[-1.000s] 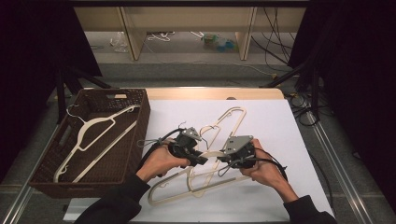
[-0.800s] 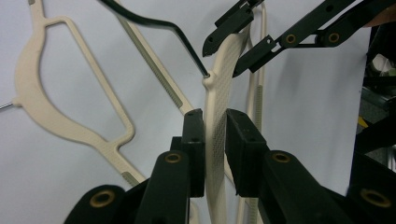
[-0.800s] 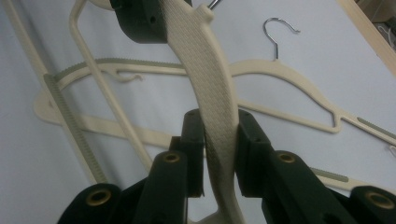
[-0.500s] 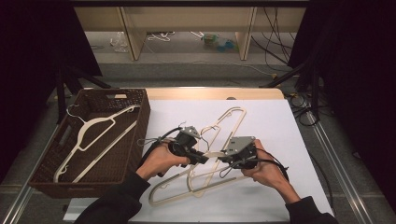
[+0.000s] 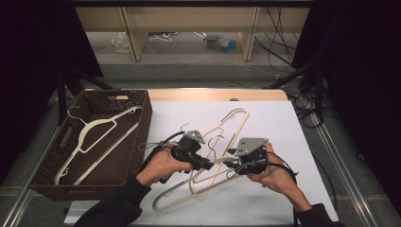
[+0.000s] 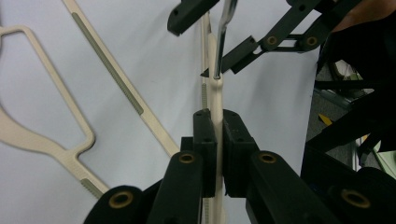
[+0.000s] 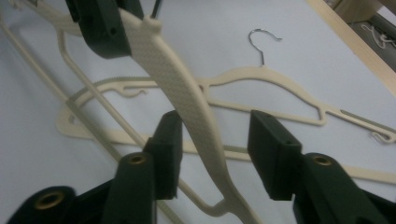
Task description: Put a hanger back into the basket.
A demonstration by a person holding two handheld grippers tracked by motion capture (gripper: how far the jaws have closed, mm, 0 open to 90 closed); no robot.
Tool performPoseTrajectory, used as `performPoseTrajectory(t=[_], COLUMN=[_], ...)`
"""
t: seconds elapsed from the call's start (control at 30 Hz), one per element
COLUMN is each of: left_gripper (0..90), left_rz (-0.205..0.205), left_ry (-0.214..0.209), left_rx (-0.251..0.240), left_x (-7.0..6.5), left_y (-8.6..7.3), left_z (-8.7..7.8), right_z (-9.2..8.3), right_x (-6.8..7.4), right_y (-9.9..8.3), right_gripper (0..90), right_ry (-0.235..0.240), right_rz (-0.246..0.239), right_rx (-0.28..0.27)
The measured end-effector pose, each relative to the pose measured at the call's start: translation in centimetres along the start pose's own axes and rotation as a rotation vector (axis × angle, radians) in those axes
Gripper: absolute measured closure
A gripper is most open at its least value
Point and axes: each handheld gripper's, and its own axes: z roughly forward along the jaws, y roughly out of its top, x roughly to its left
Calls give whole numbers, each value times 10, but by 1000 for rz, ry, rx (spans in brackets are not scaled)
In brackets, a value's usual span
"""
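A cream plastic hanger (image 6: 215, 93) is lifted off the white table (image 5: 265, 123), between both hands. My left gripper (image 6: 218, 130) is shut on its thin edge near the neck (image 7: 177, 79). In the high view my left gripper (image 5: 210, 165) faces my right gripper (image 5: 230, 165) at mid table. My right gripper (image 7: 219, 144) has just been opening. The hanger's shoulder passes between its jaws beside the left pad (image 7: 169, 140), clear of the right one. Its jaws straddle the metal hook (image 6: 223, 37) in the left gripper view.
More cream hangers lie on the table: one (image 5: 229, 123) points away from me, another (image 5: 175, 194) lies near the front edge, and one with a metal hook (image 7: 261, 77) lies flat. A brown wicker basket (image 5: 145, 118) at the left holds a hanger (image 5: 94, 137).
Both hands have stayed about where they were above the hangers. Nothing else on the table or in the basket has moved.
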Motion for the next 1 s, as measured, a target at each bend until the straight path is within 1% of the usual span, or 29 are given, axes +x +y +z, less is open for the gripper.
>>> performPoseTrajectory(t=[0.03,0.07,0.1,0.13,0.17,0.2,0.23,0.27,0.3,0.33,0.37,0.4,0.47,0.5,0.53,0.57,0.6,0.63,0.67,0.77,0.83,0.87,0.97,1.0], left_gripper=[857,857,857,857,857,857,857,857,857,857,857,857,857,857,857,857,857,857,857,857,857,857,857,857], left_rz=[0,6,11,11,25,25,16,16,5,8,2,0,5,14,14,14,10,-8,-18,-28,-44,-51,-64,-72], left_ry=[0,5,16,16,31,31,39,36,34,41,50,54,75,84,94,94,97,94,100,110,111,121,121,119], left_rx=[0,-5,-8,-8,2,2,3,-1,-2,4,-6,3,-2,8,1,1,-7,-28,-41,-53,-66,-72,-93,-104], left_x=[0,-1,-2,-2,-1,-1,-1,2,4,6,7,8,9,10,11,11,11,11,11,14,17,18,21,22], left_y=[0,0,2,2,3,3,3,4,4,4,4,5,7,8,12,12,14,16,18,26,31,33,39,41], left_z=[0,0,-2,-2,-3,-3,-3,-4,-5,-6,-7,-8,-12,-15,-20,-20,-22,-24,-26,-34,-38,-41,-49,-53], right_z=[0,-5,-8,-11,-16,-20,-24,-24,-28,-32,-35,-38,-39,-40,-44,-46,-46,-48,-53,-56,-57,-58,-58,-56], right_x=[0,1,1,1,1,1,1,1,0,0,0,1,1,2,4,5,5,6,8,11,16,18,25,28], right_y=[0,0,-1,-1,-1,-1,-2,-2,-3,-4,-6,-12,-14,-17,-21,-23,-23,-24,-26,-28,-31,-32,-37,-40], right_gripper=[523,464,449,437,423,407,391,391,382,380,377,373,372,367,366,365,365,364,364,364,361,359,352,346], right_ry=[0,-22,-34,-49,-65,-79,-90,-90,-100,-105,-119,-126,-127,-135,-143,-146,-146,-148,-147,-149,-147,-146,-135,-129], right_rz=[0,32,47,56,77,95,115,115,140,151,157,185,185,188,202,211,211,213,220,217,220,223,224,232], right_rx=[0,-9,-16,-29,-49,-66,-75,-75,-87,-86,-80,-82,-79,-82,-89,-93,-93,-98,-101,-110,-109,-110,-110,-115])
